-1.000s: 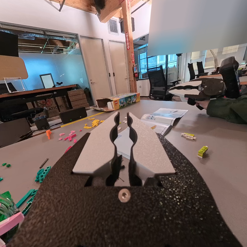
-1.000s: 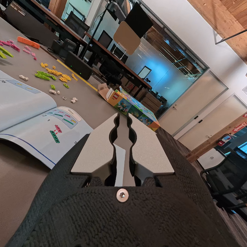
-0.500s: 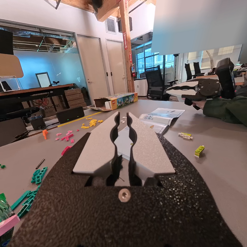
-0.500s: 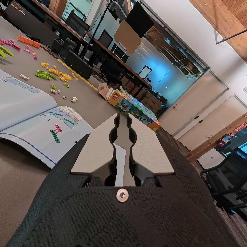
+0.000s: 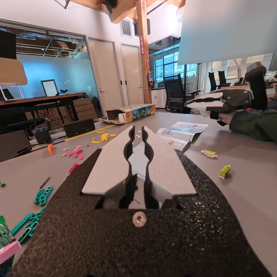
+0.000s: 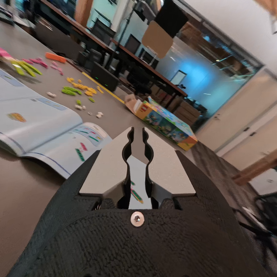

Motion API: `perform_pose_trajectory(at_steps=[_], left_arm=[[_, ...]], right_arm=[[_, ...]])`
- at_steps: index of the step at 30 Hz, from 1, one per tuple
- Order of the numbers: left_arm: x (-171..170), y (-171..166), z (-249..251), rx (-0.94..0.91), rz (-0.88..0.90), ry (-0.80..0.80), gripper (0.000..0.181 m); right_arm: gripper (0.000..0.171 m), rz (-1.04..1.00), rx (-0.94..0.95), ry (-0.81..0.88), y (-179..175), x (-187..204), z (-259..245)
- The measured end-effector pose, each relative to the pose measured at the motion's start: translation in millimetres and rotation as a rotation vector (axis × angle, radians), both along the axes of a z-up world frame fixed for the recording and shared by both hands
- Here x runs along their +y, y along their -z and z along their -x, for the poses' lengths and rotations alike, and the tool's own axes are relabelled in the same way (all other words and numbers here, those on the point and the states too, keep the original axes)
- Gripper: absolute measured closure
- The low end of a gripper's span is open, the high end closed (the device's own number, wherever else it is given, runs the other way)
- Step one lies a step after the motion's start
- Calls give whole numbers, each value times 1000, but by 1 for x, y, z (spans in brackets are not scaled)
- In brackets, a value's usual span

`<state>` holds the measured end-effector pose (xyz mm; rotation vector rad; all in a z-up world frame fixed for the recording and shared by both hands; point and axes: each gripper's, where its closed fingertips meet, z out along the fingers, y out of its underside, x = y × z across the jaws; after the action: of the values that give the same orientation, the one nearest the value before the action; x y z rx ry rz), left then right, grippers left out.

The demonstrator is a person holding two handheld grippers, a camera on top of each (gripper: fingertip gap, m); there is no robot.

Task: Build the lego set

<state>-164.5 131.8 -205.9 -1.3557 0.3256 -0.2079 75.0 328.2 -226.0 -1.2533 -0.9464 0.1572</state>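
My left gripper (image 5: 137, 127) hovers low over the grey table (image 5: 247, 194), jaws nearly together and holding nothing. My right gripper (image 6: 137, 128) is the same, narrow gap and empty, over the open instruction booklet (image 6: 37, 119). In the left wrist view it is held in a hand at the right (image 5: 188, 104), above the booklet (image 5: 179, 131). Loose pieces lie sorted by colour: yellow (image 5: 104, 137), pink (image 5: 75, 152), teal (image 5: 43, 196). A lime brick (image 5: 224, 171) and a small white-and-lime assembly (image 5: 209, 153) lie to the right. A partly built pink-and-green model (image 5: 7, 245) shows at the lower left.
The opened lego box (image 5: 134, 113) lies at the table's far side, also in the right wrist view (image 6: 164, 127). A black box (image 5: 78, 128) sits beyond a yellow tape line. An orange piece (image 5: 50, 148) and a black pin (image 5: 44, 182) lie at the left. A green sleeve (image 5: 254, 127) rests on the table. The gap from one gripper's tips to the other's is roughly 30 cm. It is some 15 cm from my left tips to the lime brick (image 5: 224, 171).
The right gripper is moving; its view is blurred and shows more of the booklet and pieces. The left gripper has shifted slightly. Both jaws keep the same narrow gap.
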Motion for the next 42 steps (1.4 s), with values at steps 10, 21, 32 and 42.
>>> perform_pose_trajectory(at_steps=[10,21,32,42], left_arm=[[1,-1,3,-33,5,12,174],[4,1,3,-31,21,28,173],[4,1,4,-38,20,31,173],[4,1,4,-40,19,32,173]], right_arm=[[148,770,-151,-305,35,28,174],[139,949,-276,-237,84,106,260],[150,896,-402,-159,100,117,263],[157,555,-411,-595,43,55,263]])
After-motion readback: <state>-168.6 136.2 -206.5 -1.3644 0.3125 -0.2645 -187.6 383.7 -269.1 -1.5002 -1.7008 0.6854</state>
